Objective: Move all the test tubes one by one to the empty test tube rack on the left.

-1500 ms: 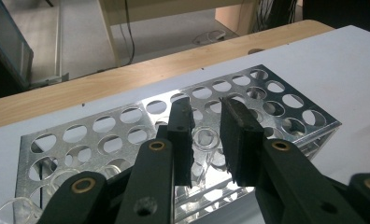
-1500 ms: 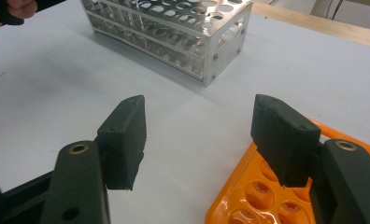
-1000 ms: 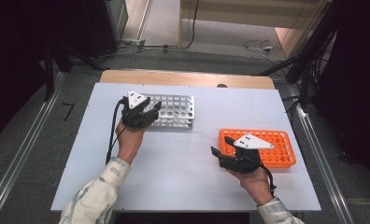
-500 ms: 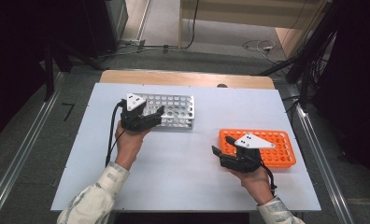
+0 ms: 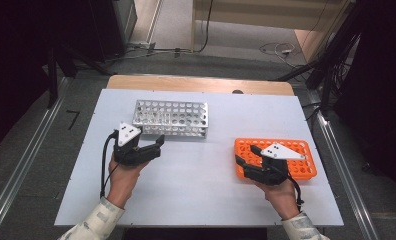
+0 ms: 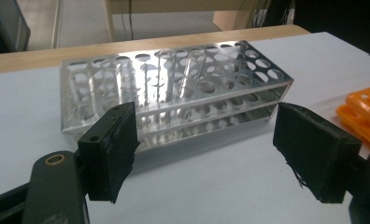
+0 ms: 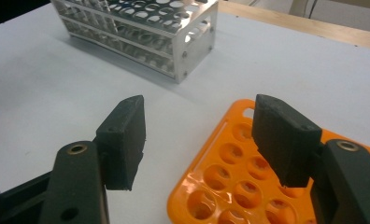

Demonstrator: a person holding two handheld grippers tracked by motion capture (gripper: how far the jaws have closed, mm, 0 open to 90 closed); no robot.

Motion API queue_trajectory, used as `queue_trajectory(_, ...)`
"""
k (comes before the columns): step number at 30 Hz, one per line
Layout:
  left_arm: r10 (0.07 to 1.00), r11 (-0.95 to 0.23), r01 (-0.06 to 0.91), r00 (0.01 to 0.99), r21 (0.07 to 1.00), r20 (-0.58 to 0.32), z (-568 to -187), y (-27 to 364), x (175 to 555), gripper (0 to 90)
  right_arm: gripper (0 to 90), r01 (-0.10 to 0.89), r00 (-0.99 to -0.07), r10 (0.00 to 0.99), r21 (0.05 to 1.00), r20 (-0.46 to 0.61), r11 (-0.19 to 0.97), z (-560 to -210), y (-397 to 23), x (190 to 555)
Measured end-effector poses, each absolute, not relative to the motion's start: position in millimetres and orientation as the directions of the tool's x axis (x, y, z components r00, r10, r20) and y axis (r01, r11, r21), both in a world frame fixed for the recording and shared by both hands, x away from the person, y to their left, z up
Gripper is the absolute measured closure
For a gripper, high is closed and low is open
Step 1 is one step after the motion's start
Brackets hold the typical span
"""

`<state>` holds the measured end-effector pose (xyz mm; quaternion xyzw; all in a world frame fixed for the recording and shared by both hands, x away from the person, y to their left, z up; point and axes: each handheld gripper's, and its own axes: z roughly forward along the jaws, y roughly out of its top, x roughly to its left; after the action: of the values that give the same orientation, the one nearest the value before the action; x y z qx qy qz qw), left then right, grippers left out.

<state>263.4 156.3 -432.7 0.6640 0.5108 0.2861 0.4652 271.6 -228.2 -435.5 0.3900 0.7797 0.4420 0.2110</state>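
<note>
The white counter [image 5: 206, 195] bears a shiny perforated metal tube rack [image 5: 171, 118] toward its far side, with clear tubes seemingly standing in its left part. Right of and nearer than that rack lies a flat orange plastic rack [image 5: 298, 162], its visible holes empty. The left gripper [image 5: 153, 146] sits just before the metal rack, jaws just opened wide, nothing between them. The right gripper [image 5: 242, 163] hovers at the orange rack's left edge, jaws wide, holding nothing. The placing looks done on this side; any further transfer remains.

Bare table [image 5: 206, 170] between metal rack [image 5: 171, 118], orange rack [image 5: 296, 150].
</note>
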Motion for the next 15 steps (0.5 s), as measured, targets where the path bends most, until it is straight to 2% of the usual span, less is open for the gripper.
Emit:
queue_trajectory(11,0.955,-0.036,0.411,0.284,0.911,-0.090,-442.4,167.7,238.0,18.2,29.7,0.427,-0.575,0.818,0.860,0.019,0.279,-433.4,-247.6,268.1)
queue_trajectory(15,0.953,-0.002,0.421,0.275,0.907,-0.126,-443.8,172.7,231.3,18.2,28.7,0.429,-0.563,0.826,0.861,0.020,0.272,-433.0,-254.2,267.0)
